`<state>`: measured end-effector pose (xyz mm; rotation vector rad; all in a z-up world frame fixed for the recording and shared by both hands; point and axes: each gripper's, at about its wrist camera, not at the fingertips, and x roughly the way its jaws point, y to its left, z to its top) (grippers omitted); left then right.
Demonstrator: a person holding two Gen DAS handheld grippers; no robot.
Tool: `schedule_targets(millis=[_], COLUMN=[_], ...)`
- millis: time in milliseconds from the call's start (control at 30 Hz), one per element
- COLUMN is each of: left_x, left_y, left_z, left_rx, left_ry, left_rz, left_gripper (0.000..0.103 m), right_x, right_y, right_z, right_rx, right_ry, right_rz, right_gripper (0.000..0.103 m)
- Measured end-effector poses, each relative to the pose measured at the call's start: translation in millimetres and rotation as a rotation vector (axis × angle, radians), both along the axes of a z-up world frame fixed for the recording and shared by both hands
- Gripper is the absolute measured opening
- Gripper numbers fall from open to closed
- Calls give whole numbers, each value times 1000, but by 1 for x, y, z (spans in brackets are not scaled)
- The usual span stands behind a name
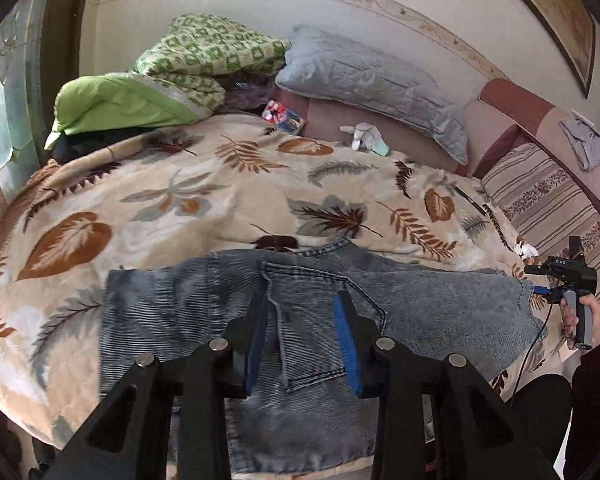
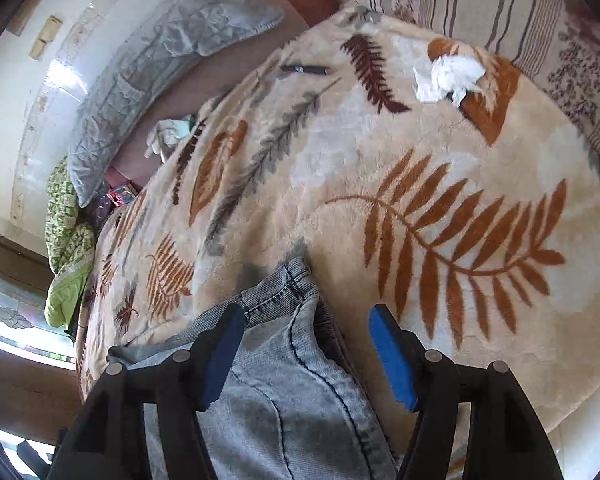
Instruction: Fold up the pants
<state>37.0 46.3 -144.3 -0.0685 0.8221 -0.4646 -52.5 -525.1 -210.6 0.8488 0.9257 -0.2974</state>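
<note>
Faded blue jeans (image 1: 420,300) lie folded across the near part of a leaf-patterned blanket (image 1: 220,200). My left gripper (image 1: 302,298) hovers over their middle, beside a back pocket. Its blue pads stand apart on either side of a seam strip and do not press it. In the right wrist view my right gripper (image 2: 306,312) stands wide open over one end of the jeans (image 2: 292,392), with the fabric under and between the fingers but not pinched. That right gripper (image 1: 540,290) also shows at the jeans' right end in the left wrist view, held by a hand (image 1: 580,312).
A grey pillow (image 1: 364,76), a green quilt (image 1: 172,72) and a striped cushion (image 1: 548,200) line the back and right of the bed. A crumpled white tissue (image 2: 448,76), a dark pen (image 2: 304,69), a white glove (image 1: 364,136) and a colourful packet (image 1: 284,117) lie beyond the jeans.
</note>
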Motion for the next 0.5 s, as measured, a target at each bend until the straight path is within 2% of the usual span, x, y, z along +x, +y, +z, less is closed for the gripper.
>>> schedule_targets(millis=[67, 100, 133, 167, 200, 233, 333, 433, 500], left_x=[9, 12, 15, 16, 17, 18, 21, 21, 22], left_y=[-15, -19, -22, -22, -22, -21, -18, -20, -22], left_z=[-19, -30, -40, -49, -57, -61, -62, -62, -66], left_rx=[17, 27, 38, 48, 59, 74, 100, 126, 140], left_ry=[33, 55, 79, 100, 113, 118, 90, 69, 74], left_rz=[-9, -11, -16, -16, -14, -9, 3, 9, 7], left_gripper=[35, 35, 35, 35, 35, 35, 35, 35, 35], right_x=[12, 19, 22, 23, 22, 20, 9, 1, 5], right_y=[9, 18, 27, 34, 40, 43, 47, 49, 53], right_z=[-14, -19, -22, -21, -18, -13, 16, 48, 56], right_rx=[19, -2, -39, -104, -161, -189, -270, -307, -368], right_ry=[35, 74, 101, 130, 142, 138, 55, -116, -206], right_rz=[54, 94, 117, 132, 147, 157, 140, 118, 98], right_gripper=[68, 58, 42, 36, 25, 21, 18, 18, 18])
